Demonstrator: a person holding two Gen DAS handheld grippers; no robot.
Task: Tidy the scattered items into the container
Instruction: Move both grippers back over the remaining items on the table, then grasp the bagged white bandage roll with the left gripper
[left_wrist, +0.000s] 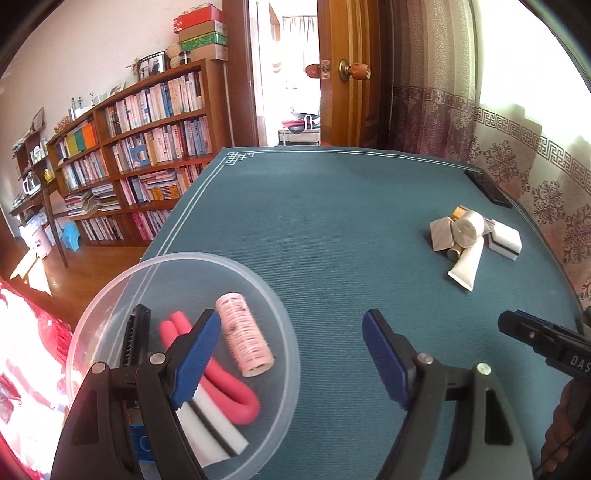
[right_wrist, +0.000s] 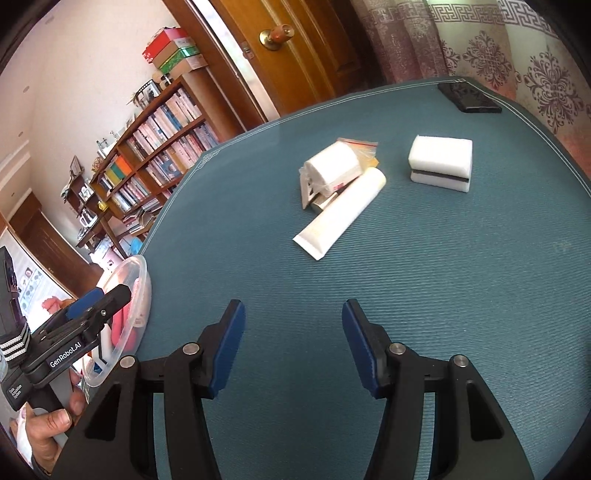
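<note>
Hiding part of the clear round container (left_wrist: 177, 266), the left gripper (left_wrist: 291, 354) hangs over its right rim with its fingers (left_wrist: 195, 358) spread wide and holding nothing; the left finger covers some of what lies inside. A pink roller (left_wrist: 245, 334), a bent red foam tube (left_wrist: 225, 387), a white sponge with a dark stripe (left_wrist: 214, 432) and a black comb (left_wrist: 135, 339) can be made out in it; a blue item at the near edge is cut off. The container sits at the desk's (left_wrist: 332, 221) near left edge, its far rim just overhanging the corner. The right gripper (right_wrist: 293, 347) is also open and empty above bare cloth. Far ahead of it lies a pile: a white tube (right_wrist: 343, 210), a wrapped white roll (right_wrist: 332, 166) on top of small packets that are hard to tell apart, and just right of them, apart, a second white sponge (right_wrist: 441, 162). A dark flat object (right_wrist: 469, 98) lies at the far right edge. Open cloth separates pile and container.
</note>
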